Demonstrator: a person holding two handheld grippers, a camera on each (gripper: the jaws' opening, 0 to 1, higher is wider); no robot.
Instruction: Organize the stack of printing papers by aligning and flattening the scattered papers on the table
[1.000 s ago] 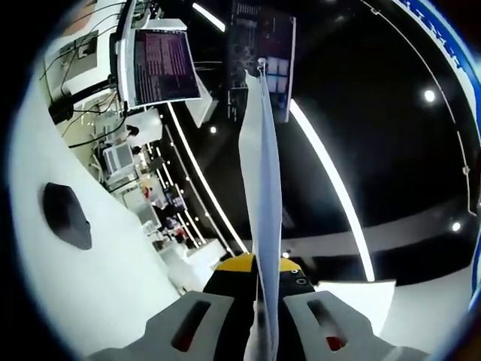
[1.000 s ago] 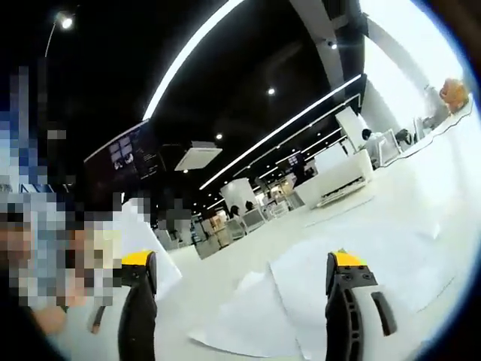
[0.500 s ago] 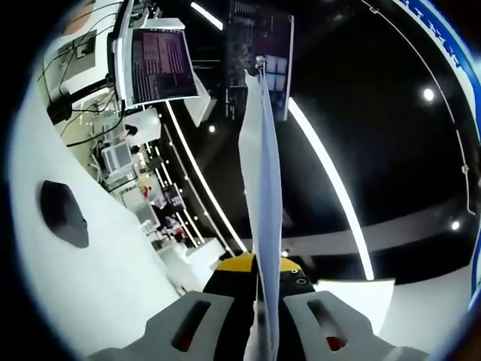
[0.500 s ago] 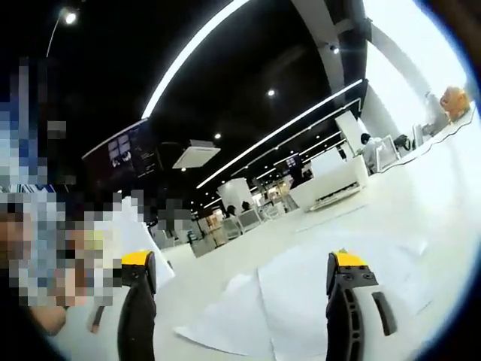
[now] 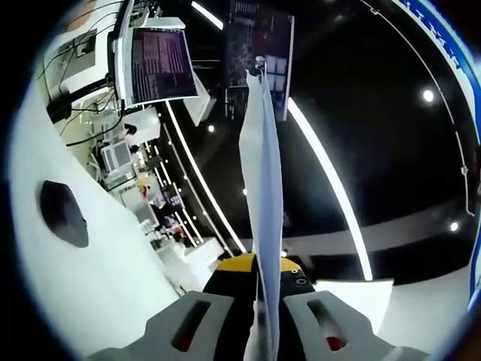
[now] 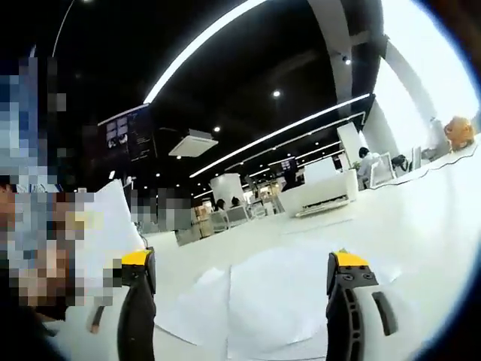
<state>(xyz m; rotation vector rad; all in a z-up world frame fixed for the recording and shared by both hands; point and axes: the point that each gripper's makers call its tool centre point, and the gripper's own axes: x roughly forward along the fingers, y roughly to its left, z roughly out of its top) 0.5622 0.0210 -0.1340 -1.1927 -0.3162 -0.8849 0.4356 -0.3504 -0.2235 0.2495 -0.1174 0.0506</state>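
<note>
In the left gripper view, my left gripper [image 5: 267, 320] is shut on a white sheet of paper [image 5: 261, 188] that stands edge-on, rising from between the jaws up past the middle of the view. In the right gripper view, my right gripper [image 6: 240, 301] is open, its yellow-tipped jaws wide apart with nothing between them. Beyond it, scattered white sheets [image 6: 255, 297] lie overlapping on the white table [image 6: 421, 218]. At the left of that view a raised white sheet [image 6: 105, 233] shows.
A dark rounded object [image 5: 62, 214] lies on the white surface at the left of the left gripper view. A monitor [image 5: 159, 64] and cables stand behind. White counters [image 6: 323, 192] and people stand far off across the hall.
The right gripper view has tilted and shifted, so the scattered sheets sit more centred between the open jaws. The left gripper still holds its sheet the same way.
</note>
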